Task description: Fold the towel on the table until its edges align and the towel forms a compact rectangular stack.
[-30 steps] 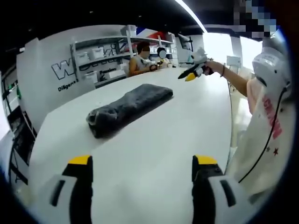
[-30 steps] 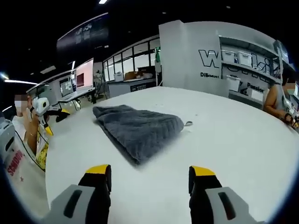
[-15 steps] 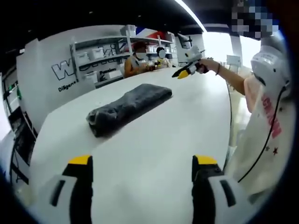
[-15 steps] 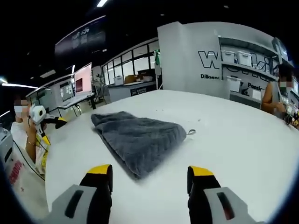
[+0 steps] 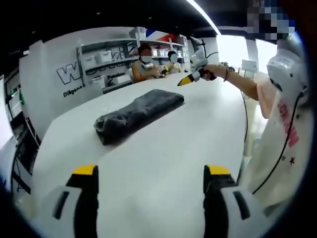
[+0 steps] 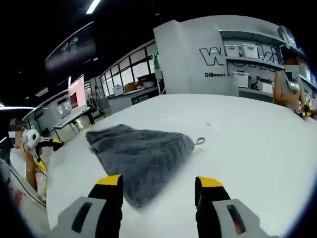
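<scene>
Open-plan lab or workshop hall.
Shelves point(image 5: 106, 57) of storage bins line a logo-printed white wall point(image 6: 195, 54); monitors point(image 6: 77, 91) on desks, a dark ceiling with strip lights point(image 6: 92, 6), seated people point(image 5: 144, 62).

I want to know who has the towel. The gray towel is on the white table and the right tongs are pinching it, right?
Not quite. The gray towel lies on the white table, but the right tongs are open, holding nothing, as the right gripper view shows.
</scene>
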### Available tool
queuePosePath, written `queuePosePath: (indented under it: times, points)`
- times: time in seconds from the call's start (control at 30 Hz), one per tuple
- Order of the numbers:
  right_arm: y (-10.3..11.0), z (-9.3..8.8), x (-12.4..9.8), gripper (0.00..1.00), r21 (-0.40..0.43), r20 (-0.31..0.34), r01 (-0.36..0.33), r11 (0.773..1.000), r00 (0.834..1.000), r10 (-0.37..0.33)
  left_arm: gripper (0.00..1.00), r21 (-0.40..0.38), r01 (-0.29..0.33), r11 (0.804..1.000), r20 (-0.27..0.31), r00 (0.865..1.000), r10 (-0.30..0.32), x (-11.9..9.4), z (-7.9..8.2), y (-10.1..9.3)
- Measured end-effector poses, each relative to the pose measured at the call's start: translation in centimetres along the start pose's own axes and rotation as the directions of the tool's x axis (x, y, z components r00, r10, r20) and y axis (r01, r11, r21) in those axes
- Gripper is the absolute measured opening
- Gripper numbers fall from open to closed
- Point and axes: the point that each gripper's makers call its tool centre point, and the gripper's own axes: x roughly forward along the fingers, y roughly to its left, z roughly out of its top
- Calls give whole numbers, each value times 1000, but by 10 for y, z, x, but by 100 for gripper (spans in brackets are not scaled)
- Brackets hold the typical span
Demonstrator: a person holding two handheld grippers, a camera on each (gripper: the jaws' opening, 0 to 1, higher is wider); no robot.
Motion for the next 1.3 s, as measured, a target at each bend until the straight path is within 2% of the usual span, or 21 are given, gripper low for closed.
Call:
queuePosePath:
  times: [0.17, 0.37, 0.57, 0.77, 1.07, 1.17, 1.2, 1.3]
  points:
    - [-11, 6, 15, 57, 47, -2, 3, 999, 1000, -3, 92, 0, -3, 1000, 1, 1000, 3, 1, 1, 0]
    - [-1, 0, 29, 57, 62, -31, 5, 998, 1000, -3, 92, 1, 0, 1000, 0, 1000, 0, 2, 0, 0]
    - [-10, -2, 49, 57, 91, -65, 0, 996, 998, 6, 92, -2, -4, 1000, 4, 1000, 4, -1, 0, 1]
    - [0, -17, 54, 55, 153, -81, -1, 988, 997, 13, 92, -7, -9, 1000, 5, 1000, 9, -3, -2, 2]
    - [-5, -21, 63, 54, 203, -89, -13, 979, 996, 32, 92, -10, -11, 1000, 2, 1000, 11, -5, -4, 3]
    - [-2, -24, 64, 51, 195, -88, -14, 981, 996, 32, 92, -10, -12, 1000, 1, 1000, 12, -5, -4, 3]
    - [-8, -21, 67, 51, 195, -88, -14, 981, 996, 32, 92, -10, -12, 1000, 1, 1000, 12, -5, -4, 3]
    - [-6, -23, 69, 43, 200, -99, -26, 979, 994, 47, 92, -11, -12, 1000, 0, 1000, 12, -5, -5, 3]
